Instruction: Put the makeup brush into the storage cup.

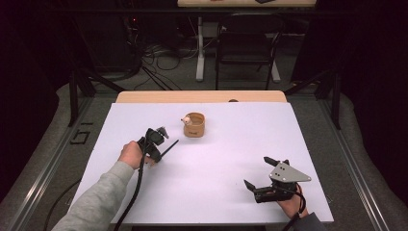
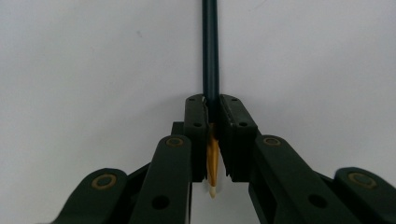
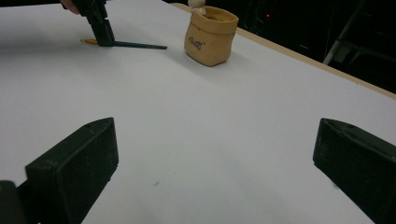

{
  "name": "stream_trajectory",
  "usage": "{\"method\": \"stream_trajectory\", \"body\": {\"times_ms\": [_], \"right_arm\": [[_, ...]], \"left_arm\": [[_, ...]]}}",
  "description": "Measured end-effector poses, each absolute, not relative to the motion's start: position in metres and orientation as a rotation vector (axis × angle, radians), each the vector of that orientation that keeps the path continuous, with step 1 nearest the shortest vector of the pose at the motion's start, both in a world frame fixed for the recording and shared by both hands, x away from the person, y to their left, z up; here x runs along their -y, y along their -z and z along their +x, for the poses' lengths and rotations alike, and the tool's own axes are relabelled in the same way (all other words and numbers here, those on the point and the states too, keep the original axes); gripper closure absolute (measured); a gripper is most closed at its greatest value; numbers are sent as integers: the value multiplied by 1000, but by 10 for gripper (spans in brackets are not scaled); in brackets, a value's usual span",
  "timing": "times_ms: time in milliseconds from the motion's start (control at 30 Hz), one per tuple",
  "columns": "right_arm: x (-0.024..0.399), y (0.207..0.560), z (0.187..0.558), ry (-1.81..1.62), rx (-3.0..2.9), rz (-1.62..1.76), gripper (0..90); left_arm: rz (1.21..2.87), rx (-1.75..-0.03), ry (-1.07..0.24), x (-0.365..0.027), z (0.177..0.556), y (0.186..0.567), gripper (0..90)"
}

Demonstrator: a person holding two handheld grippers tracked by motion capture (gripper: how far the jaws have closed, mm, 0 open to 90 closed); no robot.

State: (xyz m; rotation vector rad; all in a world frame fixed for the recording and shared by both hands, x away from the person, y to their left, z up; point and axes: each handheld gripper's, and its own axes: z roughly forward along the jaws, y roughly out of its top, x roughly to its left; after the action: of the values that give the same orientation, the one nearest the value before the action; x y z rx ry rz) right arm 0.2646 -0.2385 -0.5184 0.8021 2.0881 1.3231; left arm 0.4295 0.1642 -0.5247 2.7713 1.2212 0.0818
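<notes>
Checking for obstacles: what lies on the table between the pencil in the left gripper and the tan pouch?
Nothing: in the right gripper view, bare white table separates the pencil from the tan pouch; the high view agrees.

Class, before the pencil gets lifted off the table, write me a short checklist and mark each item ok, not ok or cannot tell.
1. Left gripper shut on the pencil: ok.
2. Grip placed near the sharpened end, long shaft sticking out ahead: ok.
3. Pencil lifted off the table: cannot tell.
4. Pouch standing upright, mouth open: ok.
5. Right gripper open and well away from the pencil: ok.
</notes>
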Motion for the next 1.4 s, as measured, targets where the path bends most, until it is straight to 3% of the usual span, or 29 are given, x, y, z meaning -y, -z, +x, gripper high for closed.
{"method": "stream_trajectory", "body": {"times_ms": [1400], "right_arm": [[237,520,265,-1310,-2108,785,0]], "left_arm": [[2644,-1134,-65,-178,425,506,835]]}}
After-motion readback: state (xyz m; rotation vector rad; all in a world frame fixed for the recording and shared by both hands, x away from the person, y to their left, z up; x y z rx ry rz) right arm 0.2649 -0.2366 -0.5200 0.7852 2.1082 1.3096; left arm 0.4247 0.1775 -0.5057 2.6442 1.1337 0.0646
